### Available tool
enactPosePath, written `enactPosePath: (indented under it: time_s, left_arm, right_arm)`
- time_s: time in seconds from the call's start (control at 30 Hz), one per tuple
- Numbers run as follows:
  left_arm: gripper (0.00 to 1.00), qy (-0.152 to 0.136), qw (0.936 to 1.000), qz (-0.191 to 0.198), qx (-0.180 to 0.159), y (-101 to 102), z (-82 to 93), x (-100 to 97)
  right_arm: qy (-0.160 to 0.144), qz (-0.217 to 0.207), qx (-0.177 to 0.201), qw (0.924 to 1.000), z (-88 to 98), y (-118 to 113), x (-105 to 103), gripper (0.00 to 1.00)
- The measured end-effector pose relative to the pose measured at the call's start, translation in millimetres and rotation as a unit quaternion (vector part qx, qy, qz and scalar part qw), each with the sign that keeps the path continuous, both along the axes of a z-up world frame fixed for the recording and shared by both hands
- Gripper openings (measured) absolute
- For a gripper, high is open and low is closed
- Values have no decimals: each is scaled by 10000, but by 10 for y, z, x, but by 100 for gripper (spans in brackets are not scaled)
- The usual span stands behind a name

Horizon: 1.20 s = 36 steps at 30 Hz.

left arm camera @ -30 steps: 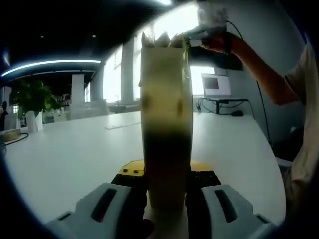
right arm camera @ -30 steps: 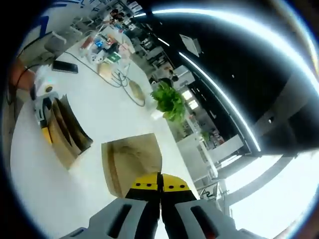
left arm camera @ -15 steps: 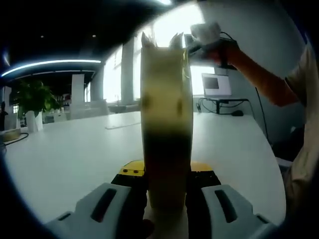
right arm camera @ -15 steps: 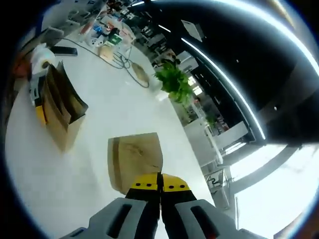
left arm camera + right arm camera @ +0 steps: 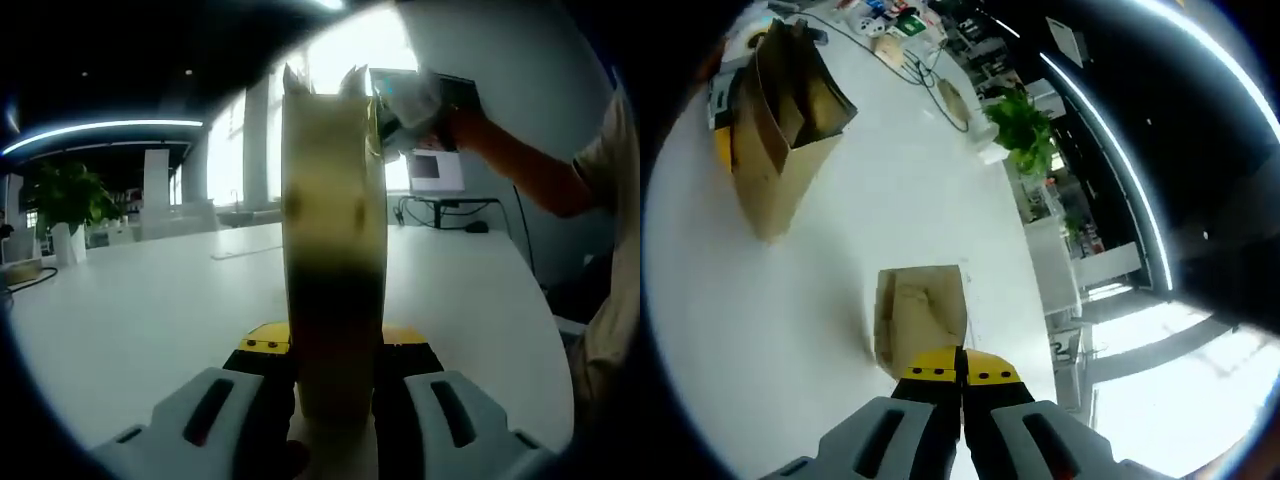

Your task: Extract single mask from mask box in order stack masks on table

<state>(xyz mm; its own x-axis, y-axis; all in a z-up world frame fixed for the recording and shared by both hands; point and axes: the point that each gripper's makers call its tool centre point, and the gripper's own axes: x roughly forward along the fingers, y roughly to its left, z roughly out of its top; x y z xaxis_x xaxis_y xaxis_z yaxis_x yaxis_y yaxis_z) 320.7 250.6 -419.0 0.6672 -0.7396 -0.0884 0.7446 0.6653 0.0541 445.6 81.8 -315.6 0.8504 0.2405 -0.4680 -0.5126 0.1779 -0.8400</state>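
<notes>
One mask box point(image 5: 333, 250) clamped upright, one mask point(image 5: 923, 318) pinched by right hand-held gripper point(image 5: 962, 372).

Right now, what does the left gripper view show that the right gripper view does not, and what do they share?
Left gripper view: the left gripper, its jaws closed on the upright mask box, seen from very near; a person's arm with the hand near the top of the box; a monitor behind.
Right gripper view: the right gripper, jaws shut on a flat tan mask; cables farther off.
Both: the mask box, the white table and a potted plant.
</notes>
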Motion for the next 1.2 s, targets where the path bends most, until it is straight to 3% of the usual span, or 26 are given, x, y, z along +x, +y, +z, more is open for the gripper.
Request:
enactPosePath:
  time_s: [0.13, 0.43, 0.77, 0.9, 1.03, 1.2]
  left_arm:
    - [20, 0, 10000, 2, 2, 3, -2, 0]
    - [20, -3, 10000, 11, 8, 5, -4, -2]
    - [20, 6, 10000, 16, 12, 9, -7, -5]
    - [20, 10, 10000, 18, 13, 11, -9, -2]
    - [20, 8, 10000, 26, 18, 11, -8, -6]
    - [20, 14, 10000, 25, 18, 9, -10, -5]
  right_arm:
    - [33, 23, -72, 10000, -65, -26, -109, 0]
    - [457, 48, -357, 9983, -506, -67, -372, 0]
    - [839, -186, 11, 9963, -901, -95, -420, 0]
    - [807, -408, 306, 9954, -964, -119, -409, 0]
    - [847, -457, 269, 9950, -1101, -150, -387, 0]
    - [823, -507, 505, 9940, -1188, -144, -382, 0]
